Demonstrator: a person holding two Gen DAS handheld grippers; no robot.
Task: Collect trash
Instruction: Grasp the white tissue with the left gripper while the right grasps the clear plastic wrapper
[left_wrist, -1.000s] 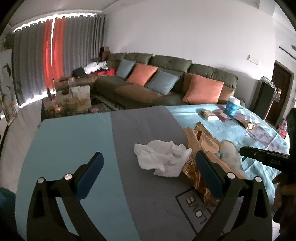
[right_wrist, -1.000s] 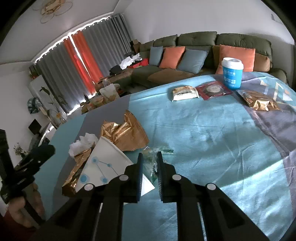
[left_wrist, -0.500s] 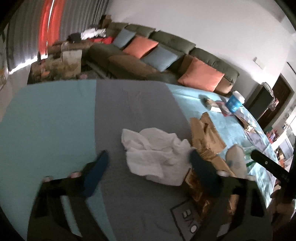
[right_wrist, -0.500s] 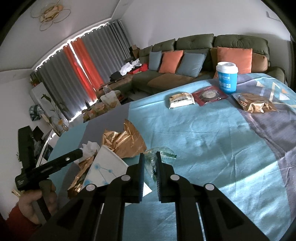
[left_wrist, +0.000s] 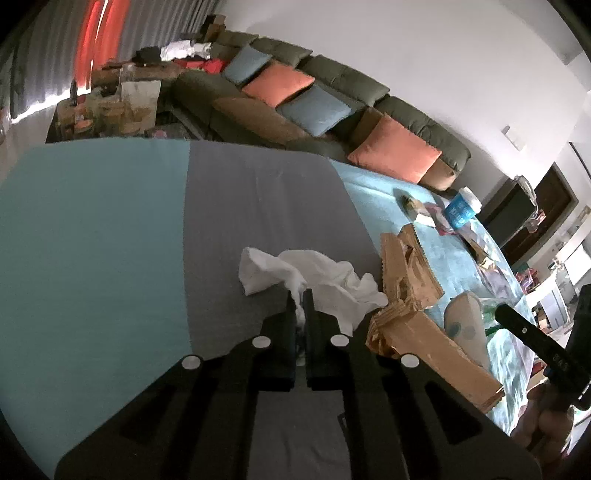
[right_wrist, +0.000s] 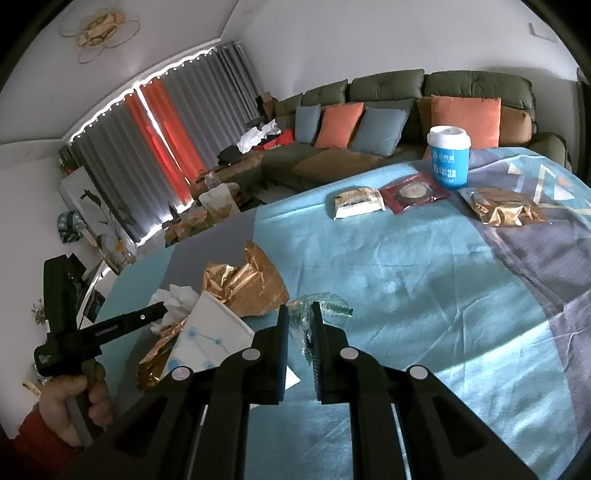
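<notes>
Left wrist view: your left gripper (left_wrist: 300, 308) pinches the crumpled white tissue (left_wrist: 314, 284) on the tablecloth's (left_wrist: 110, 229) grey stripe, beside the gold wrapper (left_wrist: 410, 266).

Right wrist view: your right gripper (right_wrist: 300, 332) grips the clear plastic wrapper (right_wrist: 325, 306), near the tablecloth's front edge.

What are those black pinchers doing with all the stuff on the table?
Someone is picking up trash with a pincher in each hand. The left gripper is shut on a crumpled white tissue lying on the grey stripe of the tablecloth. The right gripper is shut on a clear plastic wrapper. Gold wrappers and a white paper bag lie between them, and a blue cup stands at the far end.
</notes>
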